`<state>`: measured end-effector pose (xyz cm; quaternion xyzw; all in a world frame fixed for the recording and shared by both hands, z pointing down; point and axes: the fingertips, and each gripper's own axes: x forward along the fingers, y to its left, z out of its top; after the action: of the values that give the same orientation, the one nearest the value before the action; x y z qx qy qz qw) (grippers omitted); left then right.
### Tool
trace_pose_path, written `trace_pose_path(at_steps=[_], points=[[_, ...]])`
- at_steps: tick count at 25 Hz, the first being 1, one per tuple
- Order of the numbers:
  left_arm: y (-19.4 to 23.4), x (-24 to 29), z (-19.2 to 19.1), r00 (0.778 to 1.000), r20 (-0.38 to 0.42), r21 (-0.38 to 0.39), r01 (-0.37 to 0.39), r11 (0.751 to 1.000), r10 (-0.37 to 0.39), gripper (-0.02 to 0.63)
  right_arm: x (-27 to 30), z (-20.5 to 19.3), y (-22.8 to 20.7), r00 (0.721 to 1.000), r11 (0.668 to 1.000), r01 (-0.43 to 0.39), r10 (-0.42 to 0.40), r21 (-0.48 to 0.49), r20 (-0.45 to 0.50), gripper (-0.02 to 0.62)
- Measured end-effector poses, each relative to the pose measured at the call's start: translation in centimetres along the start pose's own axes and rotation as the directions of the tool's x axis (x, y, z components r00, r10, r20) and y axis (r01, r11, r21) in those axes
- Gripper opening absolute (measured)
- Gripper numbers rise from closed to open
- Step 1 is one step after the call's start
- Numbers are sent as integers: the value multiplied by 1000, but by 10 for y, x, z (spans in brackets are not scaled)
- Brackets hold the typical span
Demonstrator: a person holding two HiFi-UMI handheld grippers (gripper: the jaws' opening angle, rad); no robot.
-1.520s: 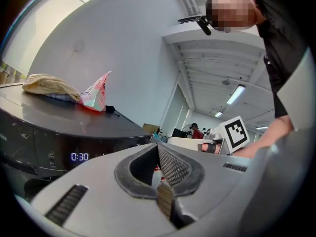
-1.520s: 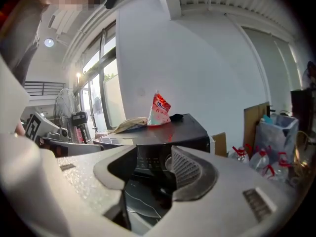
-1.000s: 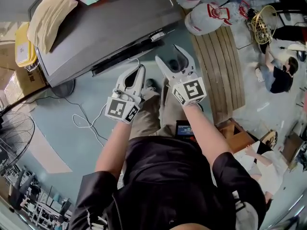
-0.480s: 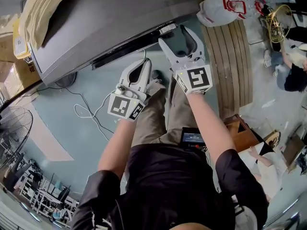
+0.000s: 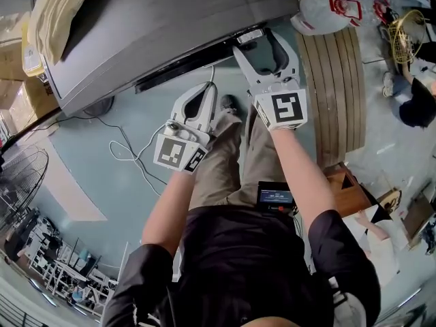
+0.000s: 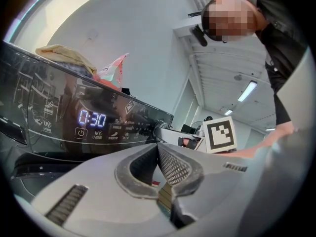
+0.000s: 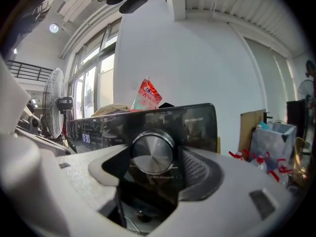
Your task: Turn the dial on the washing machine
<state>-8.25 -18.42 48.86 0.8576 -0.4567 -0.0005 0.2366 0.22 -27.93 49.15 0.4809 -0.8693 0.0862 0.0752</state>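
Note:
The washing machine [image 5: 170, 26] has a dark glossy control panel with a lit display [image 6: 92, 118]. Its round silver dial [image 7: 152, 152] sits at the panel's right end. My right gripper [image 7: 154, 158] is open, with one jaw on each side of the dial and a gap showing on both sides. In the head view the right gripper [image 5: 257, 41] reaches the panel's edge. My left gripper [image 5: 210, 87] hangs lower and to the left, off the machine. Its fingertips [image 6: 159, 149] meet, and nothing is between them.
A beige cloth [image 5: 58, 12] and a red-pink packet [image 7: 147, 95] lie on top of the machine. A white cable [image 5: 129, 159] trails over the floor below it. A wooden pallet [image 5: 334, 80] and white bags [image 5: 327, 9] stand to the right. A fan [image 5: 17, 182] is at the left.
Both grippers have moved up towards the machine's front. The right one has reached the panel's right end, and its jaws now stand around the dial.

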Motion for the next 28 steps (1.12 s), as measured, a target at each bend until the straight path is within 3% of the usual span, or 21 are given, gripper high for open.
trace_pose_path(at_steps=[14, 22, 28], points=[[2, -5, -8, 1000, -19, -10, 4, 1000, -4, -6, -1, 0, -1, 1000, 999, 19, -19, 40, -4, 275], [6, -3, -8, 1000, -21, -15, -3, 1000, 3, -6, -2, -1, -4, 1000, 984, -9, 8, 179, 5, 275], [7, -3, -8, 1000, -20, -20, -2, 1000, 2, -6, -1, -2, -5, 1000, 949, -18, 16, 315, 8, 273]])
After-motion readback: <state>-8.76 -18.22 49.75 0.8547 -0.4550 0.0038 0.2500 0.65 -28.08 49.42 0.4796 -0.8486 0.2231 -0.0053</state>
